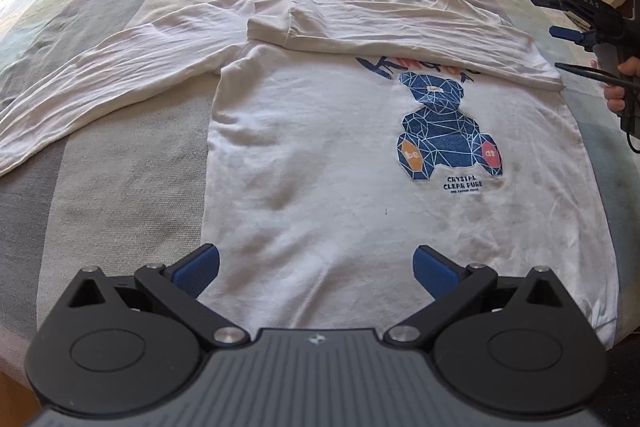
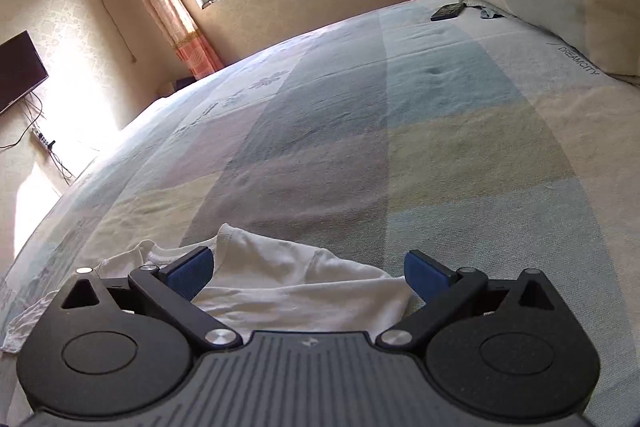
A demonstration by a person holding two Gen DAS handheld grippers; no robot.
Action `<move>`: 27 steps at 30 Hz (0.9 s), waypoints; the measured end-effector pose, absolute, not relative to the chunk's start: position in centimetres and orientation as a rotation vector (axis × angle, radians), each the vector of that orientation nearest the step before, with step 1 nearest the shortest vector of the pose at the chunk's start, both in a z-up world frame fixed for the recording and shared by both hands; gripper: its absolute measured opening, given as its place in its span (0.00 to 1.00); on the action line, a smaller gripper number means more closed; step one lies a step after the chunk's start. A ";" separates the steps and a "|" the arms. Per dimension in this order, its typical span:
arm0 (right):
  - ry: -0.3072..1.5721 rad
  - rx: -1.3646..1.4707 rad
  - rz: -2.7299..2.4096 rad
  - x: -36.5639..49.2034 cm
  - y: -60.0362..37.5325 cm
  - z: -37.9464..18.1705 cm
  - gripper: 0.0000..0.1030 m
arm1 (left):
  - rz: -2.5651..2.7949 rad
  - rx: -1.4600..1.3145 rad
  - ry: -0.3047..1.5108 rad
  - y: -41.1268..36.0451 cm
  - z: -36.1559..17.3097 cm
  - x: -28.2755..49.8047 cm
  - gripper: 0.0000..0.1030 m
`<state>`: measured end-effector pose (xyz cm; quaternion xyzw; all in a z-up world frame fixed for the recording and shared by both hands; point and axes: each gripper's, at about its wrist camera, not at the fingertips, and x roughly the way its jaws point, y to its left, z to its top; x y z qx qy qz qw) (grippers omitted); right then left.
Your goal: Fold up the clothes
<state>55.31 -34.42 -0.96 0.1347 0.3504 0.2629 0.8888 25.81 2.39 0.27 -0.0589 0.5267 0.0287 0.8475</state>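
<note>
A bed [image 1: 120, 211] with a pastel patchwork cover carries a white long-sleeved shirt [image 1: 320, 155] lying flat and print-up, its long axis running from the hem nearest the left gripper [image 1: 316, 269] away to the collar, one sleeve stretched out to the left and the other folded across the chest. The left gripper hovers low over the hem with its blue fingers [image 1: 198, 269] spread wide and holding nothing. The right gripper [image 2: 308, 273], held at the shirt's right shoulder, likewise has its fingers parted and empty above the white cloth.
</note>
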 end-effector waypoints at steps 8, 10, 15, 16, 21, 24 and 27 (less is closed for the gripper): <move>0.871 0.276 0.561 50.3 -33.7 -4.3 1.00 | 0.008 -0.106 1.108 1.5 0.3 26.8 0.99; 0.867 0.294 0.498 49.3 -34.5 -3.5 1.00 | 0.011 -0.107 1.103 1.7 0.4 26.9 0.99; 0.717 0.239 0.584 47.0 -32.8 -0.8 1.00 | -0.001 -0.105 1.092 1.8 0.3 27.9 0.99; 0.707 0.203 0.575 46.9 -32.1 -1.1 1.00 | -0.009 -0.103 1.091 1.7 0.3 28.1 0.99; 0.793 0.173 0.446 46.7 -32.0 -3.7 1.00 | -0.049 -0.097 1.094 1.7 0.1 27.9 0.99; 0.772 0.225 0.437 46.0 -33.4 -3.9 1.00 | -0.055 -0.099 1.099 1.9 -0.2 28.3 0.99; 0.747 0.277 0.408 47.3 -33.9 -4.1 1.00 | -0.073 -0.103 1.095 2.0 -0.3 28.6 0.99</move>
